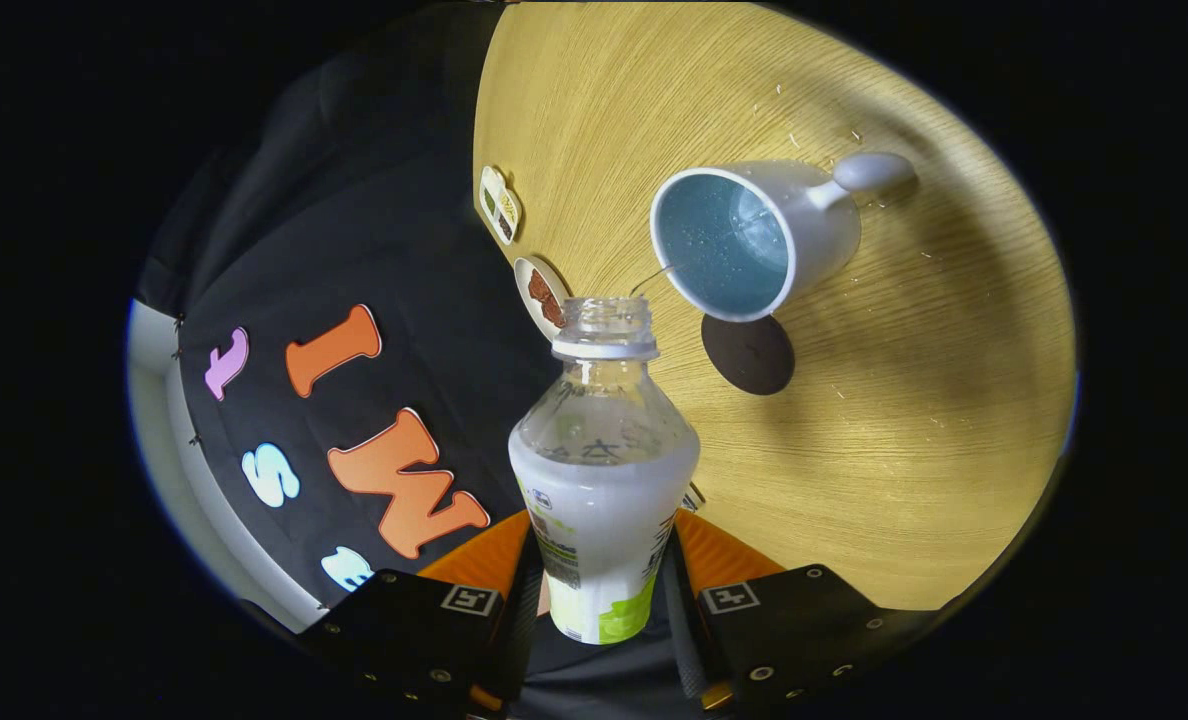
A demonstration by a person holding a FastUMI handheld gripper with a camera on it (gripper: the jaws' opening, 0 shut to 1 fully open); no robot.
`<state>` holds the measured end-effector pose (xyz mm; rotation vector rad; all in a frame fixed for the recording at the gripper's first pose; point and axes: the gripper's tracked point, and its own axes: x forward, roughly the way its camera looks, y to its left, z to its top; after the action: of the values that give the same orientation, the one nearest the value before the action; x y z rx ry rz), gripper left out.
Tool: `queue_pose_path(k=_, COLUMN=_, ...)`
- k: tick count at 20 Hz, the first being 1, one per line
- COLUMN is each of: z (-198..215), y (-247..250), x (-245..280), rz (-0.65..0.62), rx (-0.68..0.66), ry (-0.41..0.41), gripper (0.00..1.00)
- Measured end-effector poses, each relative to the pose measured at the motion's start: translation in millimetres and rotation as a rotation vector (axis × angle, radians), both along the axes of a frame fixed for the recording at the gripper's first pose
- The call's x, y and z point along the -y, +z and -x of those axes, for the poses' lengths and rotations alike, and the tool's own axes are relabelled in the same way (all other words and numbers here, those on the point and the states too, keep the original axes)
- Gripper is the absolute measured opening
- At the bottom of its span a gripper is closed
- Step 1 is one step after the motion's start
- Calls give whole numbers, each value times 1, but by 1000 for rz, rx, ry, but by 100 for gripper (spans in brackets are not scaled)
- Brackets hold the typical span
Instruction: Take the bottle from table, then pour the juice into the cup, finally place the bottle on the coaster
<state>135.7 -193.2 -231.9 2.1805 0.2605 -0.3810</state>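
My gripper (602, 575) is shut on a clear plastic bottle (602, 480), uncapped, with white juice in its lower part and a green and white label. Both fingers press on its lower body. The bottle's open mouth (606, 310) points toward a white cup (754, 238) with a blue inside and a handle, standing on the wooden table (904, 420) just beyond the mouth. A thin thread of liquid runs between the mouth and the cup's rim. A round dark coaster (748, 353) lies on the table beside the cup, ahead of the bottle's neck.
Two small picture cards (500, 203) (542, 292) lie near the table's edge by the black cloth wall. Fine droplets or crumbs speckle the wood around the cup.
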Motion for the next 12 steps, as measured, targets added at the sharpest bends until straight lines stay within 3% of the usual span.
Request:
queue_pose_path(k=8, z=-1, y=-6, x=1, rz=-4, rx=-9, ry=-7, gripper=59)
queue_pose_path(k=12, z=0, y=-11, x=-2, rz=98, rx=-27, ry=22, gripper=59)
